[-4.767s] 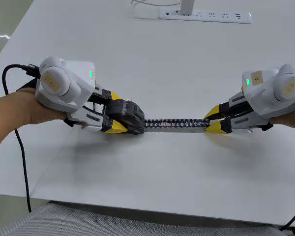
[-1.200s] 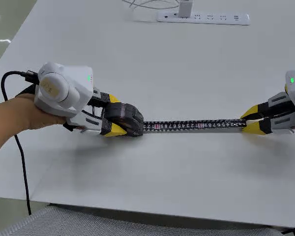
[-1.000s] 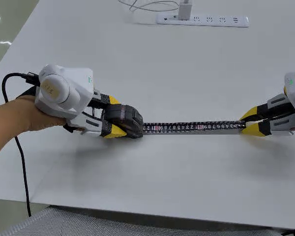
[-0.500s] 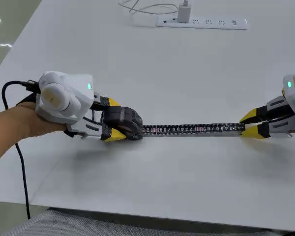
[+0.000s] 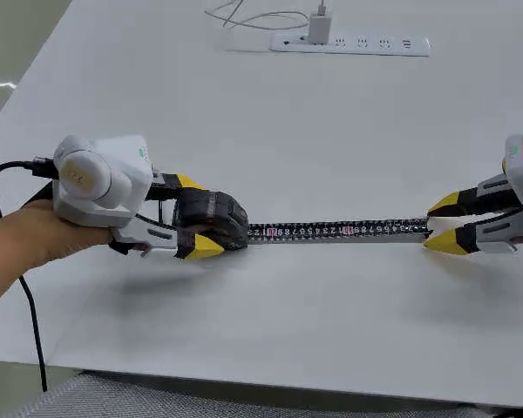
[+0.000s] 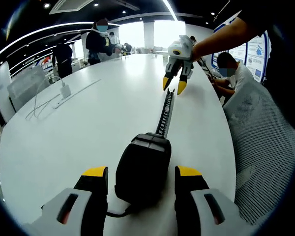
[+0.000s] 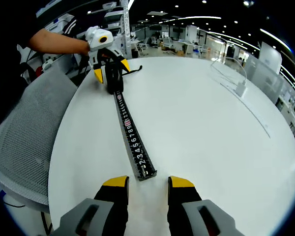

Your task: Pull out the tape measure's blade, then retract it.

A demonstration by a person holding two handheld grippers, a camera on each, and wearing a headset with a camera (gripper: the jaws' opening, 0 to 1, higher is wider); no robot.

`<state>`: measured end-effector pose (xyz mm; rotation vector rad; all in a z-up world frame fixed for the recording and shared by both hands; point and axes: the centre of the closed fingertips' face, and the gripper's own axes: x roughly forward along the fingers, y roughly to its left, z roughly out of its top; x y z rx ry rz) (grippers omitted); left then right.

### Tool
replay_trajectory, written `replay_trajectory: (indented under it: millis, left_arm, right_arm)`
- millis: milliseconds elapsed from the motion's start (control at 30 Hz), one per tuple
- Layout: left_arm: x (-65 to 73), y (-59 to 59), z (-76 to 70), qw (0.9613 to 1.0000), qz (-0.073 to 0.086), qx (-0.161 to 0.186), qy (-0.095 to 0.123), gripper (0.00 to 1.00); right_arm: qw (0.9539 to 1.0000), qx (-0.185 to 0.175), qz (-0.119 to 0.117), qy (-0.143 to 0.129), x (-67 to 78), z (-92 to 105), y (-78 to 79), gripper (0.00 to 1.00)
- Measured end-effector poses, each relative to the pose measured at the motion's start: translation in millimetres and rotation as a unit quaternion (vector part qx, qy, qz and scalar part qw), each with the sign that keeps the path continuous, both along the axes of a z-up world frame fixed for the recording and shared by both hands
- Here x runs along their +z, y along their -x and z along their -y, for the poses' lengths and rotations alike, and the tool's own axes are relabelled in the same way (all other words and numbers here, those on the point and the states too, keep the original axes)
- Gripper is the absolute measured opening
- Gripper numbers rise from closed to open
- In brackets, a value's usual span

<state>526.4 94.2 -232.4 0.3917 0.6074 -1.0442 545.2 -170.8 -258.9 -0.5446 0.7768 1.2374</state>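
Head view: left gripper [image 5: 196, 215] is clamped on the case [image 5: 211, 218], one jaw on each flat side, and the case sits on the table [image 5: 270, 131]. The blade [image 5: 340, 231] runs flat along the table, straight out from the case mouth. Right gripper [image 5: 438, 225] is at the blade's far end from the case. Its jaws are spread and bracket the end without pinching it.

Left gripper view: the case [image 6: 142, 167] is seated between both jaws, mouth facing away. The blade [image 6: 164, 113] leads from it to the right gripper [image 6: 173, 87], whose tips are apart.

Right gripper view: the hook [image 7: 146, 173] lies on the table just ahead of the open jaws, off toward one jaw and touching neither. The blade [image 7: 130, 130] runs back to the case [image 7: 110, 78].

Handling, my read:
- The case looks rigid and compact, and its black shell looks grippy. A side clamp as now should hold.
- The blade is thin, slick steel. It will pull straight fine but kinks if bent sideways.
- Grab it at the hook end, flat faces between the jaws, not mid-span.
- It's presumably spring-loaded. It's lying extended with nothing holding the end, so either a lock or friction is holding it; can't tell which.
- For retraction, feed the end back by the hook and don't let it whip.
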Motion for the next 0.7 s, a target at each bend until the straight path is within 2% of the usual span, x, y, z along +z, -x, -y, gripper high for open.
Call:
replay_trajectory:
  millis: [67,100,167,267,333,433,500,567,700]
  left_arm:
    - [0.7,0.2,-4.1,0.9997,0.000,0.024,0.003,0.54]
    - [1.6,1.7,-5.1,0.9995,-0.001,0.031,0.007,0.56]
    - [2.2,4.1,-7.2,0.9992,0.001,0.039,0.004,0.58]
    - [1.4,9.4,-10.2,0.9982,-0.003,0.060,0.001,0.59]
    - [0.4,12.8,-11.7,0.9972,-0.012,0.074,0.003,0.59]
    - [3.8,17.5,-11.2,0.9947,-0.018,0.099,0.021,0.64]
    - [5.7,19.9,-11.1,0.9924,-0.023,0.117,0.029,0.66]
    - [5.9,22.0,-11.4,0.9911,-0.026,0.127,0.029,0.71]
    - [6.6,30.0,-9.3,0.9897,-0.027,0.139,0.024,0.80]
  right_arm:
    - [0.9998,-0.019,0.002,-0.003,0.7,1.8,-0.3,0.31]
    - [0.9993,-0.037,0.001,-0.005,1.4,3.2,-0.9,0.31]
    - [0.9986,-0.050,0.009,-0.012,4.2,4.3,-2.4,0.30]
    - [0.9955,-0.091,0.002,-0.028,7.8,5.6,-1.2,0.35]
    - [0.9945,-0.099,-0.003,-0.033,8.8,4.5,2.9,0.39]
    - [0.9919,-0.120,-0.011,-0.039,8.6,3.3,10.2,0.45]
    - [0.9899,-0.134,-0.008,-0.046,10.2,1.6,13.7,0.48]
    - [0.9879,-0.145,-0.009,-0.054,12.4,-1.2,17.5,0.52]
    - [0.9846,-0.166,0.005,-0.055,17.2,-3.9,23.8,0.60]
